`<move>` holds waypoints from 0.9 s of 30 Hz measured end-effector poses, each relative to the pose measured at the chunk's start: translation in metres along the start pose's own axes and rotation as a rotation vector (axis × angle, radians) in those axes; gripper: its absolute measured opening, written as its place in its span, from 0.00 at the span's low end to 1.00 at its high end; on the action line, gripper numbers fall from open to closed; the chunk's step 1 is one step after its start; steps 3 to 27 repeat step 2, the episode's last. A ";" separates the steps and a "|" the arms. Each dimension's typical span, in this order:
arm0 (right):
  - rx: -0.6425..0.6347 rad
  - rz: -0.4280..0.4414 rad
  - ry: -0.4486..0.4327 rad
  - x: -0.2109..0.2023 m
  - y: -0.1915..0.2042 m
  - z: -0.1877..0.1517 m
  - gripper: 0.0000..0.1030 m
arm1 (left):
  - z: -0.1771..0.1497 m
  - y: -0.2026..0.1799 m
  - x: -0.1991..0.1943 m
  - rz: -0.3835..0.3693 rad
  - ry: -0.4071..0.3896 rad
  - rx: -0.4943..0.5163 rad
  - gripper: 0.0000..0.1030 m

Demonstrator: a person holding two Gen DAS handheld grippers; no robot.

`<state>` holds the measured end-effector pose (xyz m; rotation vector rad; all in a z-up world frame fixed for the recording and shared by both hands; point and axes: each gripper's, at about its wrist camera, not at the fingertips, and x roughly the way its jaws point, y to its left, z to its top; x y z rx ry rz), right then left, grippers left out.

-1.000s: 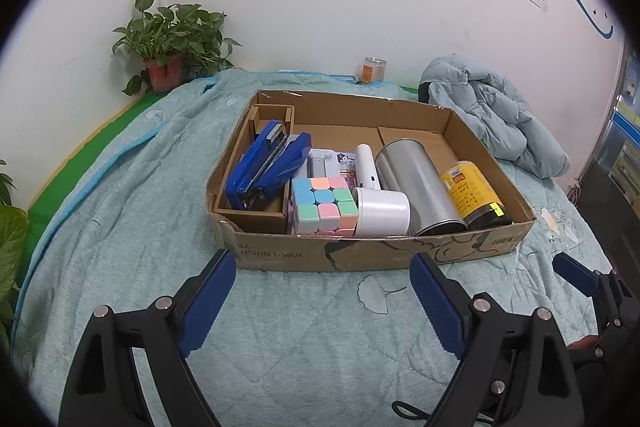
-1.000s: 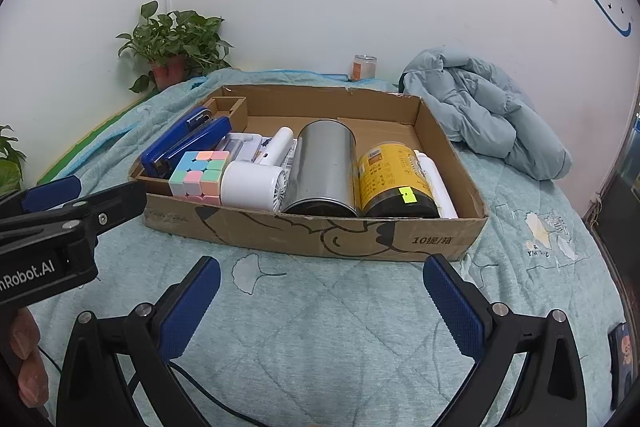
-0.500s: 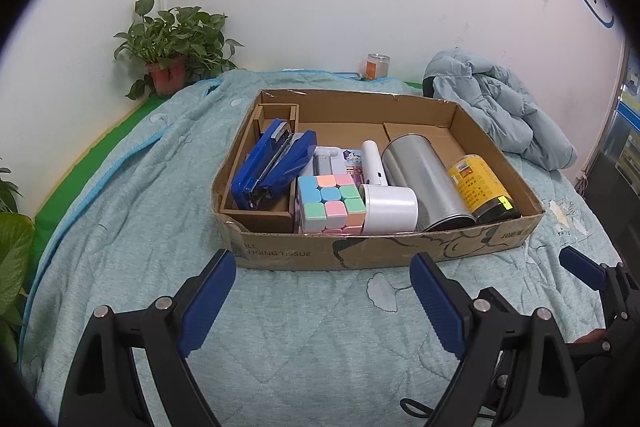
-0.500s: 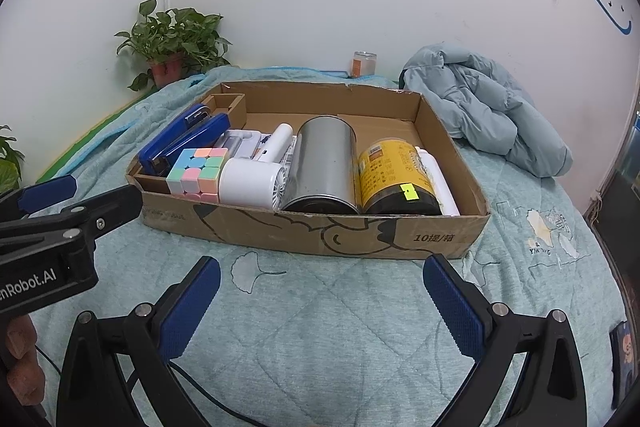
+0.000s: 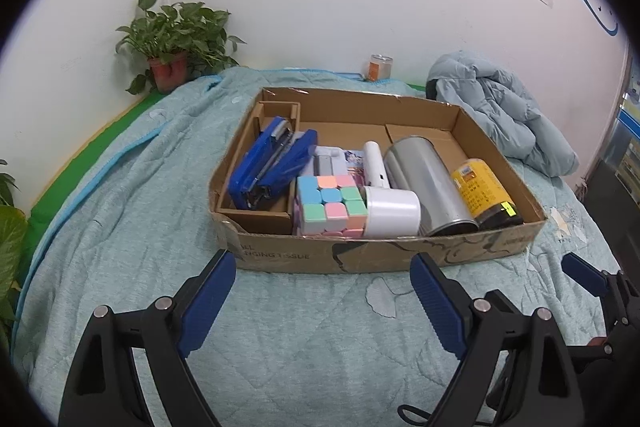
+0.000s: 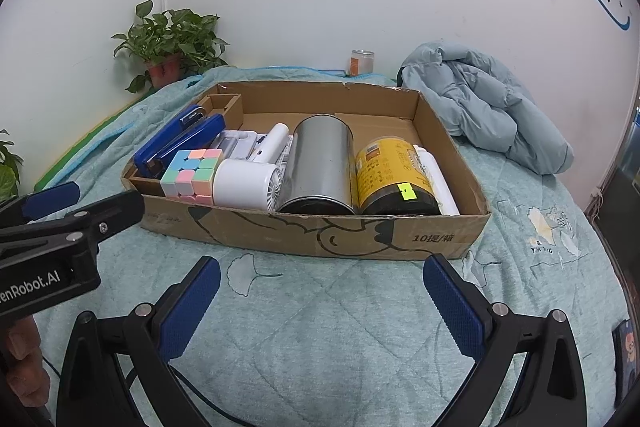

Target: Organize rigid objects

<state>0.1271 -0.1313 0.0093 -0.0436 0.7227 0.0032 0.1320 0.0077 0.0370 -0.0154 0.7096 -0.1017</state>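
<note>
A shallow cardboard box (image 5: 280, 255) (image 6: 400, 239) lies on the bed. It holds a blue stapler (image 5: 272, 163) (image 6: 180, 143), a pastel cube (image 5: 330, 205) (image 6: 192, 177), a white handheld fan (image 5: 390, 211) (image 6: 246, 183), a silver can (image 5: 428, 187) (image 6: 320, 167) and a yellow-labelled jar (image 5: 484, 191) (image 6: 390, 175), both lying on their sides. My left gripper (image 5: 322, 301) is open and empty in front of the box. My right gripper (image 6: 320, 303) is open and empty, also in front of it.
A teal quilt (image 5: 120, 207) covers the bed. A blue-grey jacket (image 5: 500, 115) (image 6: 480, 107) lies at the back right. A potted plant (image 5: 172, 43) and a small jar (image 5: 378, 67) stand by the wall. The left gripper's arm (image 6: 68, 227) shows at the left.
Both grippers have drifted slightly; the box sits a little further right in the left wrist view. Both stay open and nothing in the box moved.
</note>
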 end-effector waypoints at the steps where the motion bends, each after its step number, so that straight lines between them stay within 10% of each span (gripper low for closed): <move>1: 0.002 -0.003 -0.002 0.000 0.000 0.000 0.99 | 0.000 0.000 0.000 0.001 -0.002 0.005 0.87; 27: 0.003 -0.005 -0.003 0.000 0.000 0.000 0.99 | 0.001 0.001 0.000 0.000 -0.002 0.006 0.87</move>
